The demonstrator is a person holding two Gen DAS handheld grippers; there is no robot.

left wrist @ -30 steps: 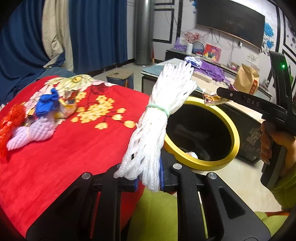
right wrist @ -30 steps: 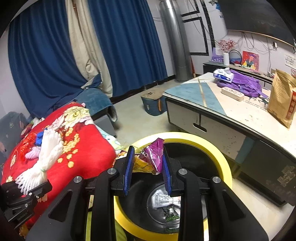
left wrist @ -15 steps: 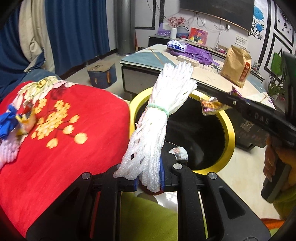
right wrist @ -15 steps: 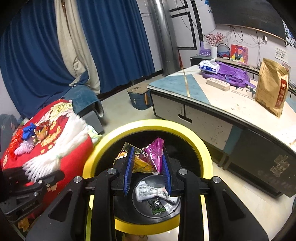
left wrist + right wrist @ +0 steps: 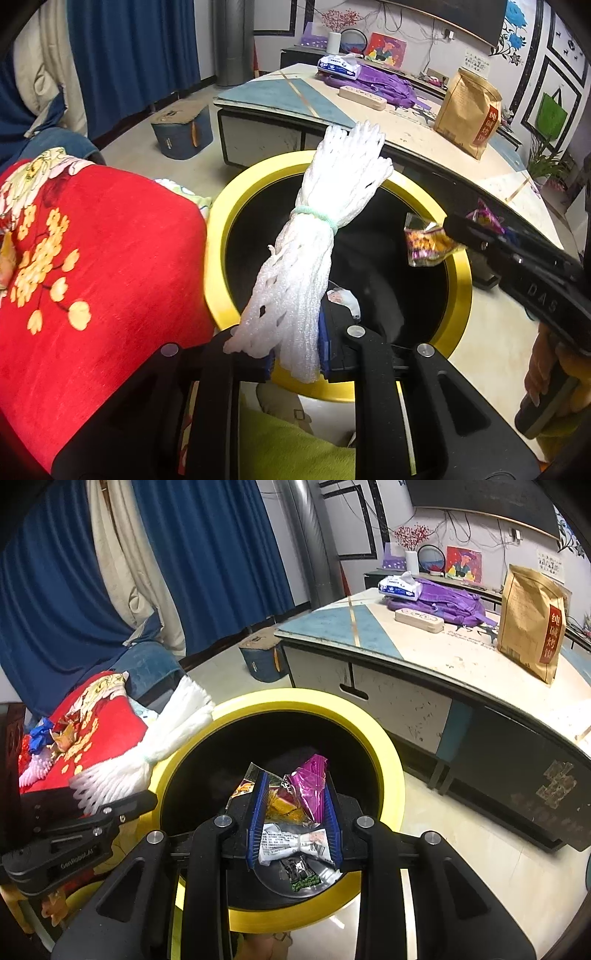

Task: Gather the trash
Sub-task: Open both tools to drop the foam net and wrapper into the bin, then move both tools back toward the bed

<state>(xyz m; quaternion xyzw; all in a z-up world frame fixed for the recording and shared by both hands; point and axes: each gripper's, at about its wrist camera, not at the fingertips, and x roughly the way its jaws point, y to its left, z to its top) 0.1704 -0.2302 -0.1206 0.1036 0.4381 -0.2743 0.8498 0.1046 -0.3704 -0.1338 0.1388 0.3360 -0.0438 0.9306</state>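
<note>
My left gripper (image 5: 295, 360) is shut on a bundle of white foam netting (image 5: 314, 254) tied with a green band, held over the near rim of a black bin with a yellow rim (image 5: 221, 236). My right gripper (image 5: 294, 812) is shut on crumpled purple and orange snack wrappers (image 5: 303, 794), held above the bin's opening (image 5: 388, 760). The right gripper also shows in the left wrist view (image 5: 458, 230), with the wrappers (image 5: 428, 245) over the far side of the bin. A white wrapper (image 5: 291, 843) and a dark wrapper lie in the bin's bottom.
A red flowered blanket (image 5: 92, 266) lies left of the bin, with more trash (image 5: 48, 734) on it. A low table (image 5: 461, 661) stands behind the bin with a brown paper bag (image 5: 532, 620), a purple bag and tissues. Blue curtains hang behind.
Both grippers have moved toward the bin with their loads. The foam bundle now hangs over the near rim and the wrappers hang over the opening.
</note>
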